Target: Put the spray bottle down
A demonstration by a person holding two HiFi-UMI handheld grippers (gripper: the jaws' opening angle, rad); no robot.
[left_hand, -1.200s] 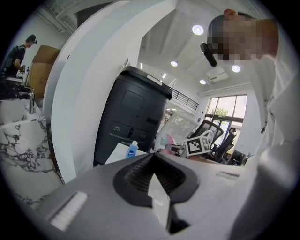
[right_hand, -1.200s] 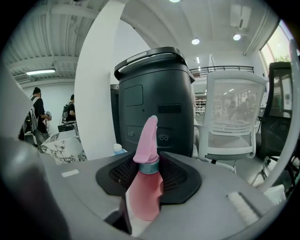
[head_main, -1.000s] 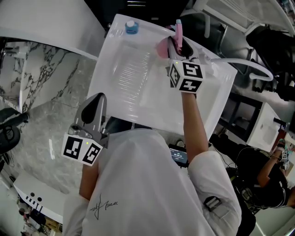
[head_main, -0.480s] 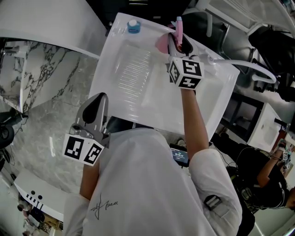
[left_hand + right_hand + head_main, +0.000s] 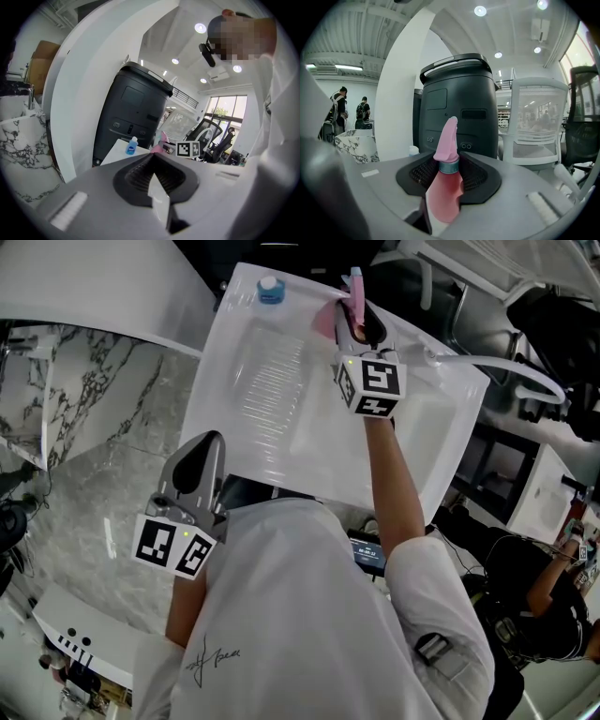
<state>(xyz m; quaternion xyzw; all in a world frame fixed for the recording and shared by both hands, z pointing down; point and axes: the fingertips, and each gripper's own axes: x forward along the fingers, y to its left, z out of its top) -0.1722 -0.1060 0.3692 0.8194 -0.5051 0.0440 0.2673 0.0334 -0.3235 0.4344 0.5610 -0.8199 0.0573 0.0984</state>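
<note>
The pink spray bottle (image 5: 330, 319) is tilted over the far edge of the white table (image 5: 272, 418), with my right gripper (image 5: 359, 324) shut on it. In the right gripper view the bottle (image 5: 443, 201) fills the gap between the dark pads (image 5: 476, 176), and its pink nozzle head sticks up past them. My left gripper (image 5: 206, 444) is low at the left, close to the person's body and off the table's near edge. Its jaws (image 5: 153, 165) are shut with nothing between them. From the left gripper view I also see the bottle (image 5: 161, 140) beside the right gripper's marker cube (image 5: 188, 149).
A small blue-capped bottle (image 5: 270, 291) stands at the table's far left corner. A tall black machine (image 5: 459, 108) rises behind the table, with a white chair (image 5: 534, 126) to its right. A marble counter (image 5: 84, 474) lies at the left. People stand far back (image 5: 340, 110).
My right gripper with the spray bottle has shifted slightly toward the table's far edge and turned a little. The left gripper has stayed in place.
</note>
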